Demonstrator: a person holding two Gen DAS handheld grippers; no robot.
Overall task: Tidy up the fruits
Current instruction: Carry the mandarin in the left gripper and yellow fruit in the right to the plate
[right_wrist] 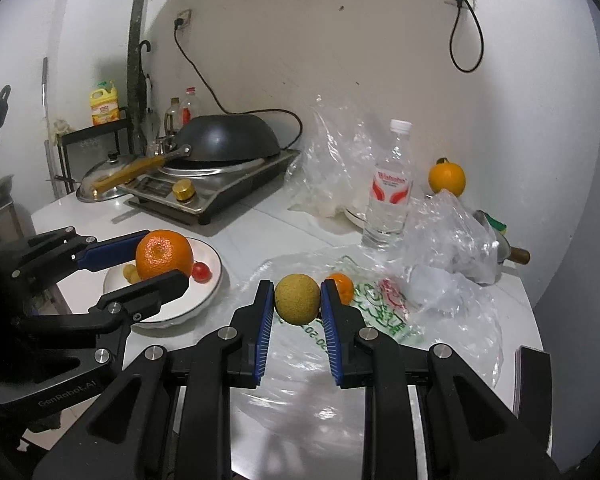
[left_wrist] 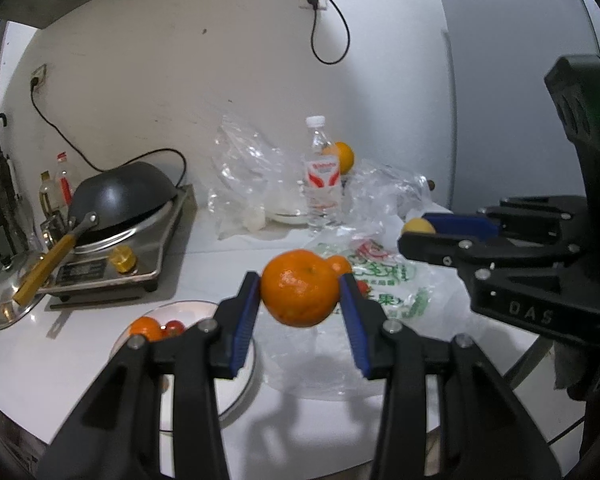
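1. Left gripper (left_wrist: 300, 292) is clamping a large orange (left_wrist: 299, 287) between its blue pads, holding it in the air; in the right wrist view the fruit is hanging over the white plate (right_wrist: 210, 294).
2. Right gripper (right_wrist: 298, 298) is squeezing a yellow-green round fruit (right_wrist: 297, 298) between its pads, above the printed plastic bag (right_wrist: 383, 308) lying on the white counter (right_wrist: 260, 216).
3. A small orange (right_wrist: 341, 286) is sitting on that bag just beyond the right gripper's far pad.
4. The plate is holding a cherry tomato (right_wrist: 201, 271) and some small yellowish fruits (right_wrist: 131, 273); the left wrist view is showing another small orange (left_wrist: 146, 328) on it, which the held orange is hiding from the right wrist camera.
5. Farther back, a water bottle (right_wrist: 387, 188) is standing upright beside crumpled clear bags (right_wrist: 447, 236), with one more orange (right_wrist: 446, 178) sitting near the wall to its right.
6. At far left, a dark wok (right_wrist: 228, 138) is resting upside down on a steel cooktop (right_wrist: 220, 188), a lid (right_wrist: 100, 178) lying beside it.
7. Only the right wrist view is catching the yellow detergent jug (right_wrist: 104, 105) on a black rack.
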